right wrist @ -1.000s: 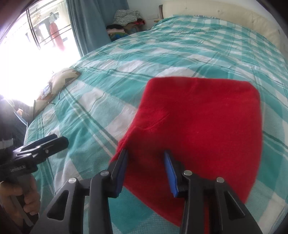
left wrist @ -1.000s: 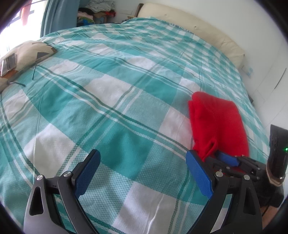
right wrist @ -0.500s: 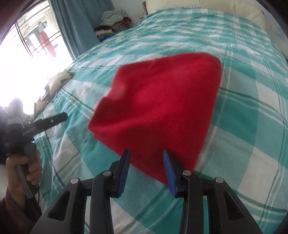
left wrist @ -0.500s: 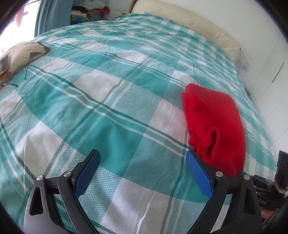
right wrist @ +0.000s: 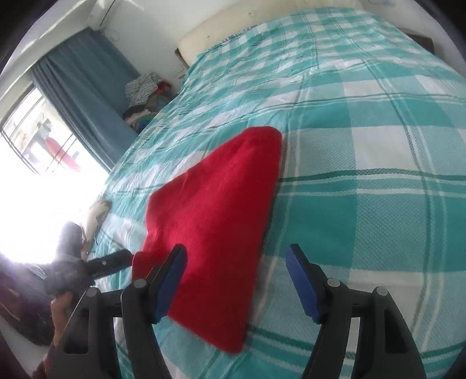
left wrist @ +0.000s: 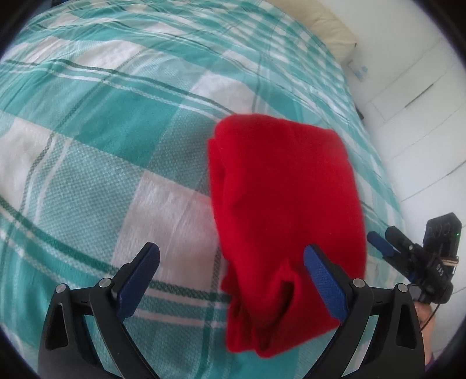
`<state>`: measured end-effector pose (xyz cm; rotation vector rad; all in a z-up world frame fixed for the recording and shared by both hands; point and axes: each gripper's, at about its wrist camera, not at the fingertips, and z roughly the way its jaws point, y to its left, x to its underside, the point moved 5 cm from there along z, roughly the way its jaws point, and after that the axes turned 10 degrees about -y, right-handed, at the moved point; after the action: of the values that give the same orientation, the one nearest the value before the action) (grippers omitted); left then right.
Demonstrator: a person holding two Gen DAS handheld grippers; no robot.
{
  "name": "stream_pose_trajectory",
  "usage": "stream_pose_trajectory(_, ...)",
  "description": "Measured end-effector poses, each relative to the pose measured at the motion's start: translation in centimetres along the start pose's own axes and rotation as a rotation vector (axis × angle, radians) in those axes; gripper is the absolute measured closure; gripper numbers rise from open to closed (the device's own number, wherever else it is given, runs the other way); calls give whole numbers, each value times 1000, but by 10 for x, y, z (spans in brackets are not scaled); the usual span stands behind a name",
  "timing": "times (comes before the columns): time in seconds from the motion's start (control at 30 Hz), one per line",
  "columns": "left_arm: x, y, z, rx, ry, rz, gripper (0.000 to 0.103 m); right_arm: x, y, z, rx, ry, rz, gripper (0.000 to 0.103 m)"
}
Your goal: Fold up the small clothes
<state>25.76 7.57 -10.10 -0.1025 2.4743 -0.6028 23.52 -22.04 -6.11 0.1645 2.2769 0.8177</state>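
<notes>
A small red garment (left wrist: 285, 198) lies folded in layers on the teal-and-white checked bedspread (left wrist: 116, 151). My left gripper (left wrist: 231, 281) is open and empty, its right pad against the garment's near end. In the right wrist view the garment (right wrist: 215, 221) lies flat. My right gripper (right wrist: 236, 280) is open and empty over its near edge. The right gripper also shows at the right edge of the left wrist view (left wrist: 407, 253). The left gripper shows dark at the left of the right wrist view (right wrist: 96, 265).
A cream headboard (right wrist: 262, 20) runs along the far end of the bed. A patterned cushion (right wrist: 97, 215) lies by the bright window. A heap of clothes (right wrist: 142, 96) sits beside the teal curtain (right wrist: 87, 96). White cupboard doors (left wrist: 419, 96) stand to the right.
My right gripper has opened and let go of the red garment, which now lies on the bed. My left gripper has moved right, closer to the garment.
</notes>
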Motion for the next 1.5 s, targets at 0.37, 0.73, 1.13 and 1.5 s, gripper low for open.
stream_pose_trajectory(0.37,7,-32,27,10,28,173,71,4,42,85,145,15,-259,72)
stream_pose_trajectory(0.73,-55,-108,-84,129,-234,299,80,-65,138,-20,64,-277,-481,75)
stream_pose_trajectory(1.13,33,-68,-45,-237,-194,452,14,-12,-20,-46,359,-84,-288,30)
stream_pose_trajectory(1.5,95,-113,-108,-253,-324,443,0,49,20,-150,369,-215,-405,2)
